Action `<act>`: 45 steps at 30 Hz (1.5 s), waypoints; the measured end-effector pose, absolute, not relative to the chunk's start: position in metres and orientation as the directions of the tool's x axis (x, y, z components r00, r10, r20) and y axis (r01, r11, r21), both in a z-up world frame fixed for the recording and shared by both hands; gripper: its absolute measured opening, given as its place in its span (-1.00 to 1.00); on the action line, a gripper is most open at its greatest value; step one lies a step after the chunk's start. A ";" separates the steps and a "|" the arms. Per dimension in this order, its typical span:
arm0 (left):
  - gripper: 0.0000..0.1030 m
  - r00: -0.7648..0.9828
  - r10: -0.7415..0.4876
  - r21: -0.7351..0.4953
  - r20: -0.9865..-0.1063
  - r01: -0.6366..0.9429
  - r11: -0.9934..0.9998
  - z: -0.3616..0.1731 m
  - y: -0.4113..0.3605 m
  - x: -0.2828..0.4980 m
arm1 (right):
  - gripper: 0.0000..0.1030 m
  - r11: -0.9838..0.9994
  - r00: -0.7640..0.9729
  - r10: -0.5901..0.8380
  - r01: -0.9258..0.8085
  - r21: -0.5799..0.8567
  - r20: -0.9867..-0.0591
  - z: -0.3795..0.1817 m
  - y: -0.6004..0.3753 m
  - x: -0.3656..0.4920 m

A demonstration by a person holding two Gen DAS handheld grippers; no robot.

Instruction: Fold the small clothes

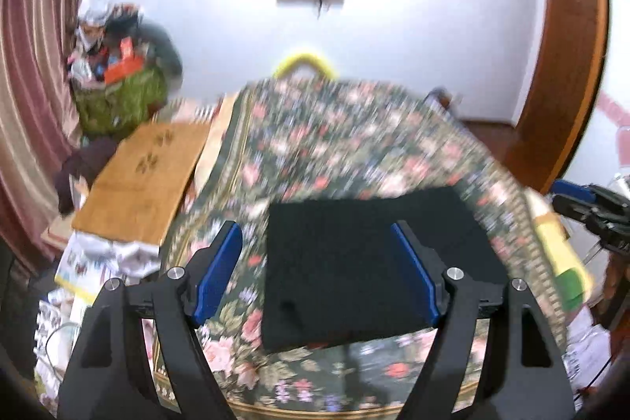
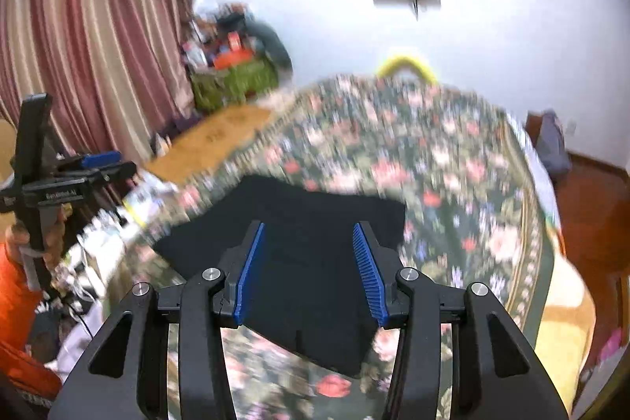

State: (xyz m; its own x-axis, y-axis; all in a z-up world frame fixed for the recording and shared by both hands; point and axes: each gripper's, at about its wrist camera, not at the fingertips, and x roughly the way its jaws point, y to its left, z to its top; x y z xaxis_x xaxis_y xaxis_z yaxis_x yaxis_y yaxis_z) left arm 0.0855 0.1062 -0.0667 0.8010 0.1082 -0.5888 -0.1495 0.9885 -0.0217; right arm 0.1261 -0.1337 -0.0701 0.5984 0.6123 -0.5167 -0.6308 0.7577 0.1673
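Note:
A black folded garment (image 1: 370, 262) lies flat on the floral cloth (image 1: 334, 144) of the bed. My left gripper (image 1: 317, 274) hovers above its near left part, jaws wide open and empty, blue pads (image 1: 218, 272) apart. In the right wrist view the same black garment (image 2: 311, 250) lies under my right gripper (image 2: 309, 274), which is open and empty above it. The left gripper shows at the left edge of the right wrist view (image 2: 90, 164); the right gripper shows at the right edge of the left wrist view (image 1: 582, 199). Both views are motion-blurred.
A wooden board (image 1: 145, 176) lies at the left of the bed. A green bag (image 1: 118, 97) full of items stands by the striped curtain (image 1: 31, 85). Papers and clutter (image 1: 98, 262) sit at the left. A wooden door frame (image 1: 567, 65) is at the right. A yellow handle (image 1: 303, 61) shows behind the bed.

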 end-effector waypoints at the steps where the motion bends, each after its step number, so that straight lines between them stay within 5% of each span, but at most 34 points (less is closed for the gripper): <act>1: 0.49 0.822 0.101 -0.024 -0.561 -0.139 0.990 -0.056 0.100 0.079 | -0.18 0.753 0.609 0.623 -0.636 0.167 -0.492 -0.063 -0.134 0.121; 11: 0.58 0.948 0.076 -0.037 -0.308 -0.092 0.995 0.014 0.046 0.004 | -0.14 0.741 0.706 0.668 -0.661 0.118 -0.237 0.001 -0.143 0.038; 16: 0.80 0.964 0.088 -0.036 -0.249 -0.100 0.994 0.017 0.032 -0.022 | 0.42 0.788 0.769 0.614 -0.612 0.072 -0.179 0.004 -0.143 0.012; 24: 0.99 0.965 0.105 -0.025 -0.242 -0.114 0.993 0.012 0.021 -0.034 | 1.00 0.827 0.809 0.560 -0.557 0.075 -0.176 0.000 -0.145 0.009; 45: 0.99 0.960 0.113 -0.027 -0.256 -0.124 0.992 0.001 0.024 -0.027 | 1.00 0.829 0.803 0.557 -0.555 0.072 -0.212 -0.005 -0.148 0.004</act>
State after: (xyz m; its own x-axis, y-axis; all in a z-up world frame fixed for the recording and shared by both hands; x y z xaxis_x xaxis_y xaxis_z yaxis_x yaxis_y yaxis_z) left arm -0.0267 0.0237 0.0010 0.9599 0.1134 -0.2564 -0.1243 0.9919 -0.0267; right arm 0.0035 -0.1478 -0.0049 0.8033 0.5567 -0.2116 -0.5553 0.8285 0.0716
